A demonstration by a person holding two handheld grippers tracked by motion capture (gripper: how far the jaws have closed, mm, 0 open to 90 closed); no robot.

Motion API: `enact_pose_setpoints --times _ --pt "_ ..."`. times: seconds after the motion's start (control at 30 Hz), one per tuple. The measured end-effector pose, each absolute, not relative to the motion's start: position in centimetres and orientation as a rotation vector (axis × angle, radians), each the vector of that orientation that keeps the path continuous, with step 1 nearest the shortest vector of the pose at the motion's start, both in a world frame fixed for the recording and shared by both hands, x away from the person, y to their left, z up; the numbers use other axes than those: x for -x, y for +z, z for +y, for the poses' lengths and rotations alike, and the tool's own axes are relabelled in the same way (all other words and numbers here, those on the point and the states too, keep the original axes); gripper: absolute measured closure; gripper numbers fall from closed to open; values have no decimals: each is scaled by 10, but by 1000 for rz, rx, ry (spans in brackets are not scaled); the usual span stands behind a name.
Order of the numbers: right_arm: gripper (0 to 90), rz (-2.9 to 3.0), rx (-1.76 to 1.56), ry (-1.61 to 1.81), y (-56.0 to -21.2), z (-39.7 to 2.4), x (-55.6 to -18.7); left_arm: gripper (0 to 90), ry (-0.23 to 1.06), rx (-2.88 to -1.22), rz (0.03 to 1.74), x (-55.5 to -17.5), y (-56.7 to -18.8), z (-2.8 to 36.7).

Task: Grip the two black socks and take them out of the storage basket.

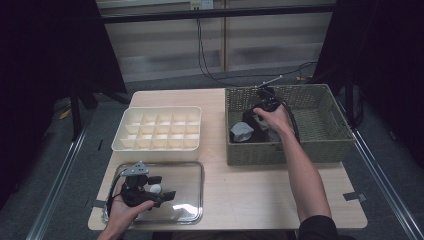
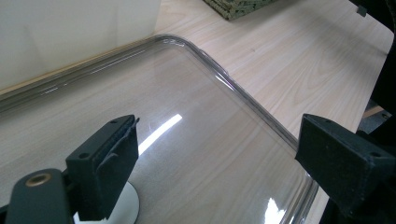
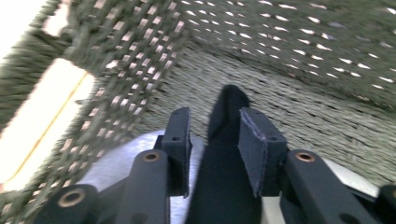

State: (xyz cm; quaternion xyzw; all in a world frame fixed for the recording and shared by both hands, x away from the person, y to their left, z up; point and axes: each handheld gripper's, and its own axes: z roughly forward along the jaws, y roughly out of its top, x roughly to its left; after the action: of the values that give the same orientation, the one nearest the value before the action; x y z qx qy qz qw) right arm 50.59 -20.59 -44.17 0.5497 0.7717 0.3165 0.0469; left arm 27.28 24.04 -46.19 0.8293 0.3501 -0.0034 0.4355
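Right gripper (image 3: 215, 154) straddles a black cloth item (image 3: 224, 154) in the wicker basket (image 3: 299, 84); squeeze its 2 jaws fully before lifting. Left gripper (image 2: 215, 158) stands open over the clear tray (image 2: 196, 107).

Pale wooden table (image 1: 250, 190): matt, grained. Clear plastic tray (image 2: 261, 105): glossy, smooth. Olive woven wicker basket (image 1: 327, 137): rough. Cream plastic divided box (image 1: 155, 145): smooth, matt.

Basket walls (image 1: 280, 150) hem the right gripper (image 1: 250, 131) closely.
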Motion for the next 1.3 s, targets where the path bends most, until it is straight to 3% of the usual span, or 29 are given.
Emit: enact_pose_setpoints --times 0.37,0.53,0.57,1.3 --pt "652 2435 -1696 798 -456 -202 -513 128 -3 -2065 867 -271 -461 241" --pt "859 2470 -1691 787 -456 -200 -512 128 0 -2068 863 -271 -461 240" --pt "866 2466 -1691 815 -455 -200 -512 128 -2 -2068 865 -271 -461 240" --pt "873 2320 -1596 1233 -426 -214 -494 127 15 -2052 876 -273 -459 245"
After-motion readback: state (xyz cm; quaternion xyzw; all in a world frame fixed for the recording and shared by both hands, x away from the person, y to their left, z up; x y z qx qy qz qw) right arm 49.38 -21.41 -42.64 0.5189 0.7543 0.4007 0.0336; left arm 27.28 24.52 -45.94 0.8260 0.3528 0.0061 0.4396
